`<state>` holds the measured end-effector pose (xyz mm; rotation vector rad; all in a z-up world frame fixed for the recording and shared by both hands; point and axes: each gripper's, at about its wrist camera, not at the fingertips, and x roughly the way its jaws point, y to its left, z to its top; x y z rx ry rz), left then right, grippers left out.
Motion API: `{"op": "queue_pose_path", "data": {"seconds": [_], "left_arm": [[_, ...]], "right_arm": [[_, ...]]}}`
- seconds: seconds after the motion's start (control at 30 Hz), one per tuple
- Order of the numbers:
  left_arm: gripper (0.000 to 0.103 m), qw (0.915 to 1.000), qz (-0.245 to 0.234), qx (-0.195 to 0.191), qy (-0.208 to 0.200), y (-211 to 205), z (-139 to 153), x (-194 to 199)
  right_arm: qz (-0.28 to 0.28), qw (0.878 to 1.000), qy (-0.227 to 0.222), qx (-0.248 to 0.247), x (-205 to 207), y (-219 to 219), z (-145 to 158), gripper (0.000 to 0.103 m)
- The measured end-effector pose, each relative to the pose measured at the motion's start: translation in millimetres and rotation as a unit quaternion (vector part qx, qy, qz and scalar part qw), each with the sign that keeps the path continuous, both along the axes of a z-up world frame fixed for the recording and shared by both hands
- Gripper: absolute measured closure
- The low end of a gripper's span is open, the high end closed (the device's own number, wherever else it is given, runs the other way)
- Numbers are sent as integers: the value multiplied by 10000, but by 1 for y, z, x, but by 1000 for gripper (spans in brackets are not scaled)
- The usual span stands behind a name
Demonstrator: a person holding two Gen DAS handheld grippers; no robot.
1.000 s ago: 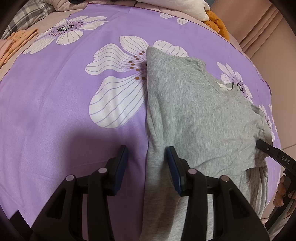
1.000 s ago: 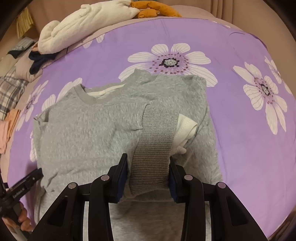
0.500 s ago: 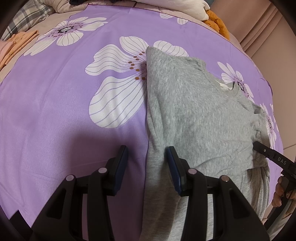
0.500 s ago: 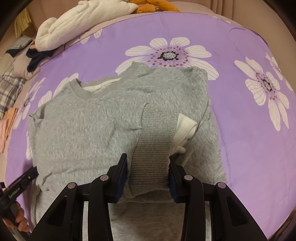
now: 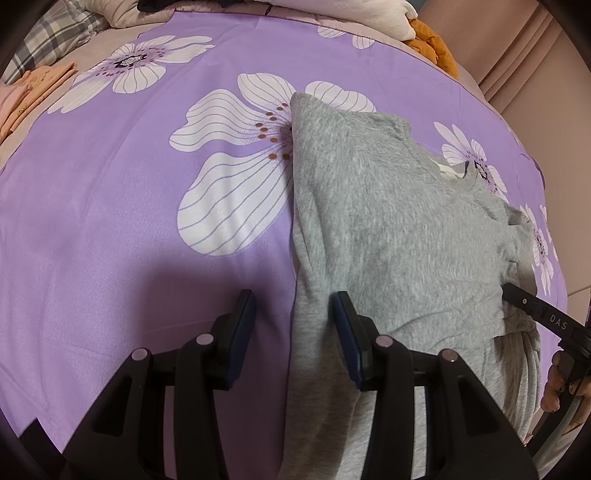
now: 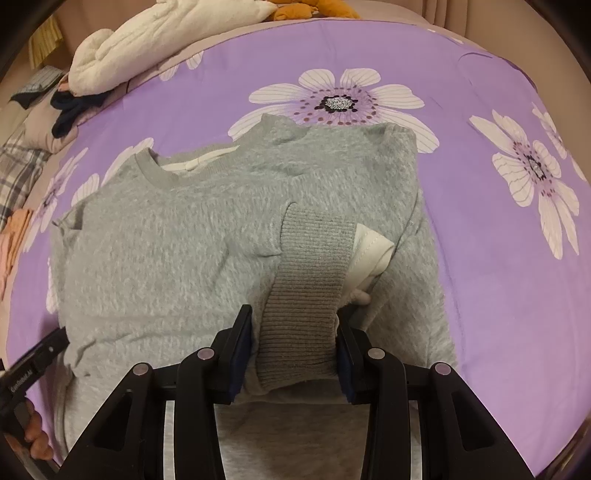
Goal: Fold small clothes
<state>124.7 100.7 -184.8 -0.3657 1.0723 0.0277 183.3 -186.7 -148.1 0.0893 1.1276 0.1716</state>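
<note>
Purple floral sheet point(image 5: 110, 221), white blanket point(image 6: 166, 40) & plaid cloth point(image 5: 55, 33) behind.

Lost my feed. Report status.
Left gripper open at gray sweatshirt edge. Right gripper straddling ribbed cuff, grip unclear. Nothing blocking.

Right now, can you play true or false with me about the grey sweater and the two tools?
1. The grey sweater lies on a purple flowered bedspread. True.
2. The right tool has the ribbed cuff between its fingers. True.
3. The left tool is clamped shut on a sock. False: it is open, straddling the sweater's edge.
4. The sweater is bright orange. False: it is grey.
5. A white padded bundle sits at the bed's far edge. True.
</note>
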Motion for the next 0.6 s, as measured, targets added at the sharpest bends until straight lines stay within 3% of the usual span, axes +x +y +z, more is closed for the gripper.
{"op": "queue_pose_path", "data": {"seconds": [0.6], "left_arm": [[57,9998,1,178,26,-5,1,1]], "right_arm": [[8,10000,4,21,1,-1,-2,64]]}}
